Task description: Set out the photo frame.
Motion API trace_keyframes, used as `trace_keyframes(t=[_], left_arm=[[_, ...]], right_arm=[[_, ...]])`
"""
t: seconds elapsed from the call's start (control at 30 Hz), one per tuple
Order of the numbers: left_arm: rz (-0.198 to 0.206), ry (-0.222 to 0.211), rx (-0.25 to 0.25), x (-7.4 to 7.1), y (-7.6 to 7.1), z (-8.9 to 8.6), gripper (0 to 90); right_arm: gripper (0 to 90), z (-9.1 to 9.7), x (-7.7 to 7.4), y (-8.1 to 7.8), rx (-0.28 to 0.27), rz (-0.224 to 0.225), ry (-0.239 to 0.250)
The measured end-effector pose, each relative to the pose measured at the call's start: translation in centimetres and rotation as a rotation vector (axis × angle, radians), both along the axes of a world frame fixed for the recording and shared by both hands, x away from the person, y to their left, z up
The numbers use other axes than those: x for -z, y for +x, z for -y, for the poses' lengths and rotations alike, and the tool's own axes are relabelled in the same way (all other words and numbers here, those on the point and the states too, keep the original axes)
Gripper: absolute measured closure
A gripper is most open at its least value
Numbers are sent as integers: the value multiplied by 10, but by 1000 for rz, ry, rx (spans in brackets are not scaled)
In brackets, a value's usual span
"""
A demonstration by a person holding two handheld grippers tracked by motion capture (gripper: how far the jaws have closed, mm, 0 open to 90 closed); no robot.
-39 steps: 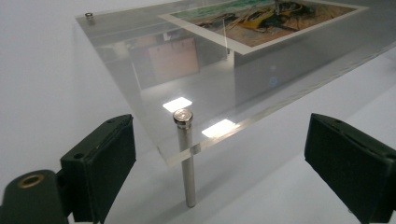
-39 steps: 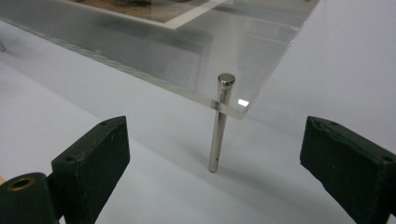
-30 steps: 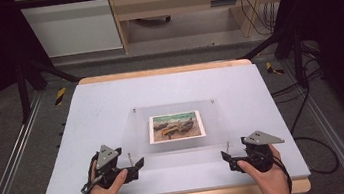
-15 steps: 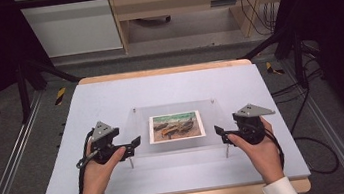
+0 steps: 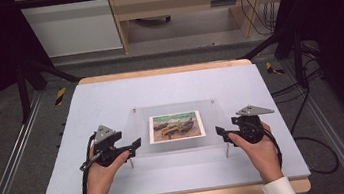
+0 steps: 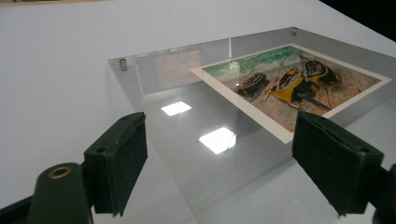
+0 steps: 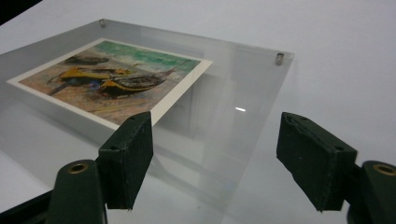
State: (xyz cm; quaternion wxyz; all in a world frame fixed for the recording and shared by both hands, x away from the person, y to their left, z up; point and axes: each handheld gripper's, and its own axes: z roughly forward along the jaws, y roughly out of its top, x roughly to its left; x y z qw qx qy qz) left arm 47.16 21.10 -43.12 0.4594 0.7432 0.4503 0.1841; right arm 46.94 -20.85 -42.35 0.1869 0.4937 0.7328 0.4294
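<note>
A clear acrylic plate [image 5: 174,108] stands on short metal posts [image 5: 226,151] in the middle of the white board. Under it lies a picture of boats [image 5: 175,126]. My left gripper [image 5: 137,144] is at the plate's near left corner, and my right gripper [image 5: 220,132] is at the near right corner. In the left gripper view the plate [image 6: 187,140] and picture [image 6: 289,84] lie below the gap of my left gripper [image 6: 224,163]. The right gripper view shows the same under my right gripper [image 7: 222,158]. Both pairs of jaws have just been closing but stand apart, gripping nothing.
The white board [image 5: 110,100] rests on a wooden table. Metal rails [image 5: 12,163] run along both sides. Cables [image 5: 311,139] trail on the floor at the right. A black frame bar and shelving stand behind the table.
Both hands have moved forward and a little up, from the board's near edge to the plate's near corners. Both pairs of jaws look somewhat narrower.
</note>
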Motion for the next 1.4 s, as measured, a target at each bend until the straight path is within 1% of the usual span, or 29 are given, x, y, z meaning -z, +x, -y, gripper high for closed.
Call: trace_keyframes(t=[0.07, 0.1, 0.17, 0.2, 0.3, 0.37, 0.43, 0.5, 0.53, 0.6, 0.63, 0.73, 0.93, 1.0, 1.03, 1.07, 1.17, 1.2, 1.23, 1.4], left_arm=[[-7, 1, -2, 2, 0, 0, 183], [-9, 1, -7, 3, 0, -1, 186], [-15, 2, -5, 4, 1, -2, 194], [-21, 0, -4, 5, 1, -1, 196], [-36, -14, 0, 8, 2, -1, 198], [-50, -24, 1, 9, 2, 0, 196], [-68, -46, 3, 11, 3, 0, 190], [-93, -60, 4, 14, 3, 1, 188], [-102, -59, 7, 15, 4, 2, 185], [-106, -52, 11, 16, 4, 3, 181], [-109, -51, 11, 16, 4, 3, 176], [-129, -46, 14, 18, 5, 4, 163], [-160, -86, 5, 21, 6, 2, 146], [-169, -100, 2, 22, 6, 1, 144], [-177, -109, 0, 22, 7, 1, 144], [-187, -119, -1, 23, 7, 0, 143], [-212, -148, -2, 25, 8, -2, 145], [-216, -152, -2, 25, 8, -3, 145], [-217, -155, -1, 25, 9, -3, 144], [-223, -159, 4, 26, 9, -3, 143]], right_arm=[[291, -2, 4, 0, -15, -19, -6], [291, -3, 5, 0, -21, -21, -11], [291, -4, 6, 0, -21, -29, -9], [291, -4, 7, 0, -18, -42, -1], [282, -5, 9, 1, -19, -54, 0], [271, -5, 11, 2, -25, -66, -4], [257, -6, 13, 2, -26, -77, -2], [248, -6, 14, 2, -27, -84, -2], [244, -7, 15, 3, -27, -91, 5], [235, -8, 16, 3, -34, -101, 6], [233, -8, 17, 3, -35, -104, 17], [222, -8, 17, 3, -37, -111, 22], [186, -8, 20, 4, -34, -139, 66], [184, -8, 21, 4, -30, -142, 74], [178, -7, 22, 4, -30, -141, 77], [176, -7, 22, 4, -27, -151, 84], [172, -7, 23, 4, -27, -150, 92], [167, -6, 23, 4, -25, -168, 104], [163, -6, 23, 4, -25, -176, 112], [158, -3, 25, 4, -27, -198, 140]])
